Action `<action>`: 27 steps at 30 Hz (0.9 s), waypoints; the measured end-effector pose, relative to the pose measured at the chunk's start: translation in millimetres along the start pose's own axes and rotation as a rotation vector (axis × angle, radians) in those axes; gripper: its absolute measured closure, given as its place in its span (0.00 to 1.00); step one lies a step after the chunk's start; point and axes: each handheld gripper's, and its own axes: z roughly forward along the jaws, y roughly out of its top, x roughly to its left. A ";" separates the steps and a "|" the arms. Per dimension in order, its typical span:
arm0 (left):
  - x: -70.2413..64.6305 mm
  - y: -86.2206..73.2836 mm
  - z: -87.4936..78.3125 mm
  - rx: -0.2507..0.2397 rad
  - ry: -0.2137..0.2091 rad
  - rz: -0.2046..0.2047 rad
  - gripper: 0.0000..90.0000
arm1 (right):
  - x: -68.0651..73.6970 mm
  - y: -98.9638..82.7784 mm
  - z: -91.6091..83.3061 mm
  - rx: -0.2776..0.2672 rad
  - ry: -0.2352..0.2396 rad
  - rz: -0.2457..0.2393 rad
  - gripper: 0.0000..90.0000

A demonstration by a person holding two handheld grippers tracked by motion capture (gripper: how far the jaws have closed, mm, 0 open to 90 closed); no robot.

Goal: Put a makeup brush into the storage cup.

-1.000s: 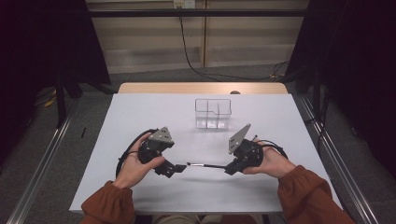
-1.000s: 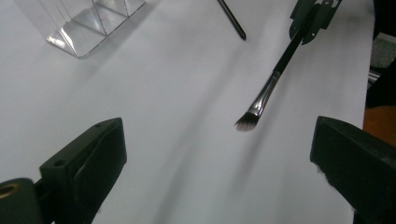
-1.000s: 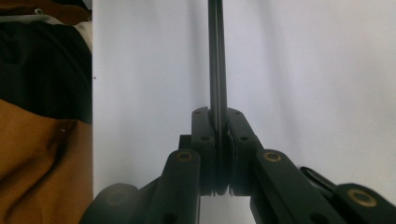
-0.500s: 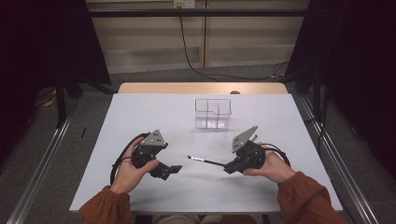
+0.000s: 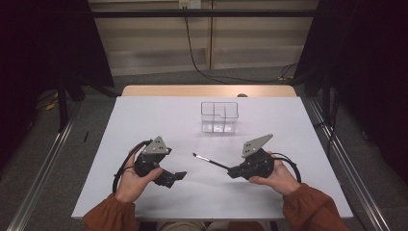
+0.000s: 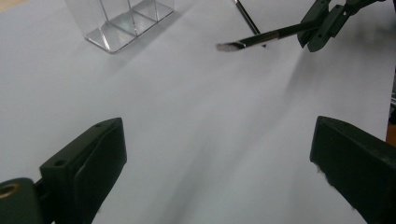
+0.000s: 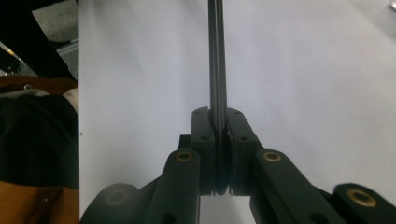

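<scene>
In the high view my right gripper (image 5: 232, 172) is shut on the handle end of a thin black brush (image 5: 209, 161), whose pale tip points left and toward the far side. The right gripper view looks along the brush (image 7: 217, 56), which runs straight up from between the pressed jaws of my right gripper (image 7: 218, 121). My left gripper (image 5: 175, 177) is open and empty, low over the white table (image 5: 159, 120), a short way left of the brush tip. From my left gripper (image 6: 219, 163), with its jaws wide apart, I see the brush (image 6: 261, 38) and the right gripper (image 6: 327, 23) beyond.
A clear plastic box (image 5: 220, 116) with compartments stands empty toward the far middle of the table, and its corner (image 6: 121, 18) is in the left gripper view. Orange sleeves come in from the near edge. Dark floor and rails flank the table.
The brush tip has swung away from the left gripper, toward the table's far side. The left hand has drawn slightly back to the left. The right gripper stays shut on the handle.
</scene>
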 end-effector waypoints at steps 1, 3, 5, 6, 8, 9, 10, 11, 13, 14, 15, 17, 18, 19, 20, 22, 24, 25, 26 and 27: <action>0.0 0.0 -0.3 0.000 0.002 0.001 0.04 | 0.1 -0.1 -0.4 -0.012 -0.008 0.003 0.93; -0.2 0.0 -0.5 -0.009 0.004 -0.007 0.04 | -0.2 -0.4 -1.9 -0.058 -0.009 0.004 0.93; 0.1 0.0 -0.5 -0.012 0.004 -0.007 0.04 | -0.5 -1.0 -2.7 -0.095 -0.007 0.002 0.93; 1.0 0.0 -0.7 -0.009 0.003 -0.004 0.04 | 0.1 -1.3 -2.9 -0.107 -0.008 0.005 0.93; 2.7 -0.2 -0.4 -0.015 -0.012 -0.026 0.04 | 0.6 -1.6 -2.8 -0.134 -0.010 0.003 0.93; 3.1 -0.5 -0.3 -0.019 -0.013 -0.029 0.04 | 1.2 -1.7 -3.0 -0.149 -0.009 0.002 0.93; 3.1 -0.6 -0.4 -0.019 -0.009 -0.026 0.04 | 1.4 -1.8 -3.2 -0.165 -0.006 0.000 0.93; 2.7 -0.6 -0.5 -0.022 -0.006 -0.027 0.04 | 1.8 -1.8 -3.7 -0.180 -0.010 0.001 0.93; 3.1 -0.5 -1.2 -0.022 -0.011 -0.023 0.04 | 2.4 -1.9 -4.8 -0.218 -0.005 0.000 0.93; 2.6 -0.5 -1.0 -0.025 -0.012 -0.026 0.04 | 2.4 -1.9 -5.6 -0.239 -0.006 -0.001 0.93; 2.4 -0.4 -1.1 -0.026 -0.009 -0.024 0.04 | 2.8 -1.8 -6.1 -0.257 0.000 0.002 0.93; 2.0 -0.5 -0.8 -0.026 -0.006 -0.021 0.04 | 3.1 -1.7 -7.1 -0.287 0.000 -0.002 0.93; 1.7 -0.7 -0.5 -0.028 -0.004 -0.019 0.04 | 3.3 -1.6 -7.1 -0.298 0.001 -0.004 0.93; 1.2 -0.9 -0.2 -0.026 -0.004 -0.019 0.04 | 3.7 -1.7 -7.1 -0.310 -0.001 -0.006 0.93; 0.7 -0.9 0.2 -0.022 0.000 -0.014 0.04 | 3.9 -1.6 -6.8 -0.323 -0.001 -0.007 0.93; -0.5 -1.2 1.3 -0.026 -0.001 -0.012 0.04 | 4.9 -1.2 -6.1 -0.341 -0.002 -0.012 0.93; -1.5 -1.7 2.0 -0.035 0.004 -0.013 0.04 | 6.1 -0.5 -5.0 -0.354 0.001 -0.014 0.93; -1.7 -2.0 2.2 -0.042 0.006 -0.014 0.04 | 6.6 -0.2 -4.4 -0.359 0.002 -0.019 0.93; -1.8 -2.4 2.2 -0.054 0.013 -0.016 0.04 | 7.2 0.1 -4.0 -0.363 0.003 -0.020 0.93; -2.1 -2.6 2.1 -0.067 0.010 -0.019 0.04 | 7.6 0.3 -3.8 -0.366 0.002 -0.021 0.93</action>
